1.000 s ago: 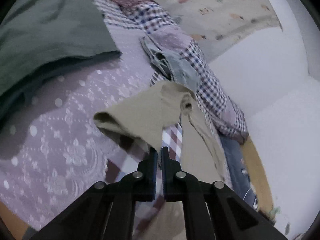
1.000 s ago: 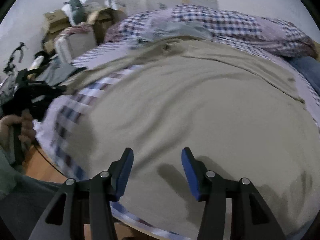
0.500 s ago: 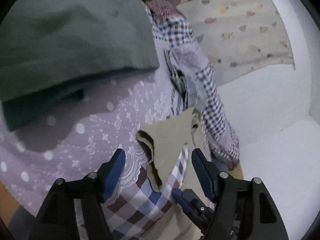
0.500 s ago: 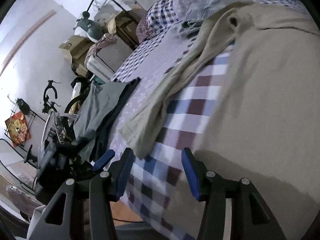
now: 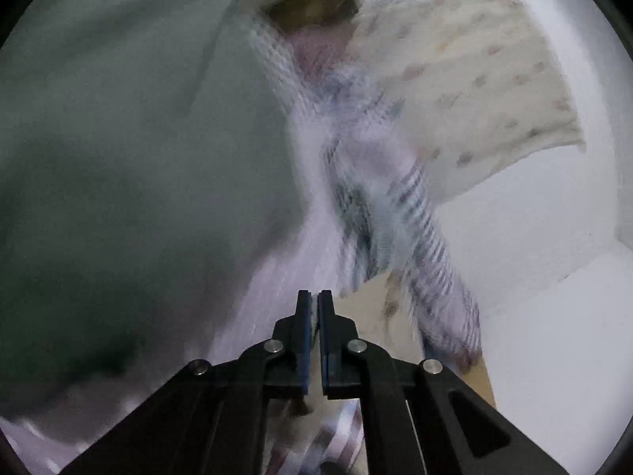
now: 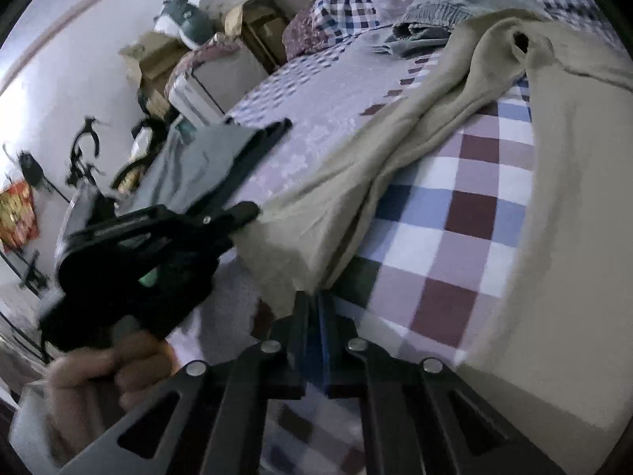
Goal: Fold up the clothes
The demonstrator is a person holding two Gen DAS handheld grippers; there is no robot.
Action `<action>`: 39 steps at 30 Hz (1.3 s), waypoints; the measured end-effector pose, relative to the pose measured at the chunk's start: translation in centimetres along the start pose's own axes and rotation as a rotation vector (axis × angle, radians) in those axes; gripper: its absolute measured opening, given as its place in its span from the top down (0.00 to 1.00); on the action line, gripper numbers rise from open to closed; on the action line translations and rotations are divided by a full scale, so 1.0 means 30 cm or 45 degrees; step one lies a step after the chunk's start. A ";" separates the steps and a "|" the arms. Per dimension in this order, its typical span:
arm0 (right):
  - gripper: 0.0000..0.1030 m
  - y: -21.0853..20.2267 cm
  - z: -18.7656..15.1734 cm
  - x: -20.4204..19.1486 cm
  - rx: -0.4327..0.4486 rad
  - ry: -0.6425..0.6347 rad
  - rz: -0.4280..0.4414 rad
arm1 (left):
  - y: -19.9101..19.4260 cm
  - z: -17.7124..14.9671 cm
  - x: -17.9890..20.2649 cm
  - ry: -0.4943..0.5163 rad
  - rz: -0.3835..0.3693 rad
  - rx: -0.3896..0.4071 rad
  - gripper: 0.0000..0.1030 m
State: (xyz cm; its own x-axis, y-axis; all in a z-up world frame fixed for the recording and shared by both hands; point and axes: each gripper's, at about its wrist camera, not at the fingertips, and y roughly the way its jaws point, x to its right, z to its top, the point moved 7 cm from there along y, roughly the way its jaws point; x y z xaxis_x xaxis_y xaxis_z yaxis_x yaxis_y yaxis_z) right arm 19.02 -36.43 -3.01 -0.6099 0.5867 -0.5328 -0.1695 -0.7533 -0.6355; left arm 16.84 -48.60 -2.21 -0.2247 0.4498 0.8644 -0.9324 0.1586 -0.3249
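Observation:
A beige garment (image 6: 356, 166) lies spread over a checked bedsheet (image 6: 455, 206), one long fold running back toward the pillows. My right gripper (image 6: 312, 297) is shut on that garment's near hem corner. The left gripper (image 6: 249, 211) shows in the right wrist view, held by a person's hand (image 6: 110, 368), its tips closed on the same hem a little further left. The left wrist view is badly blurred. There my left gripper (image 5: 314, 297) has its jaws together, and a strip of the beige garment (image 5: 368, 308) shows just past them.
A grey-green garment (image 5: 138, 138) lies on the lilac lace cover at the bed's left side (image 6: 198, 158). Folded grey clothes (image 6: 435, 19) rest near the checked pillows. Boxes and clutter (image 6: 205, 59) stand beyond the bed. A white wall (image 5: 534, 277) runs along the right.
Both grippers went from open to shut within the last half second, closing on the beige garment's near hem. The left wrist view swung fast and blurred.

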 end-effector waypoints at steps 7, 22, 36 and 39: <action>0.93 0.036 -0.073 -0.032 -0.072 0.013 0.029 | -0.043 0.051 -0.038 0.031 0.087 0.077 0.98; 0.85 0.027 0.030 -0.131 0.082 -0.418 -0.173 | 0.036 0.145 -0.020 0.095 0.061 0.024 0.97; 0.63 0.291 -0.002 -0.435 0.086 -1.395 -0.387 | 0.046 0.179 -0.054 0.053 -0.026 -0.057 0.98; 0.63 0.334 0.011 -0.429 0.041 -1.404 -0.376 | 0.047 0.182 -0.056 0.036 -0.047 -0.064 0.98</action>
State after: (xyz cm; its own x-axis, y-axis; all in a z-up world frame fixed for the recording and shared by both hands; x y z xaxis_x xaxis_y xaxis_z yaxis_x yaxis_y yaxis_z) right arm 24.91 -51.62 -2.33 -0.8878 0.1739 0.4261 -0.4295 -0.6460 -0.6311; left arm 14.37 -53.93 -2.03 -0.1819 0.4672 0.8652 -0.9244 0.2188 -0.3124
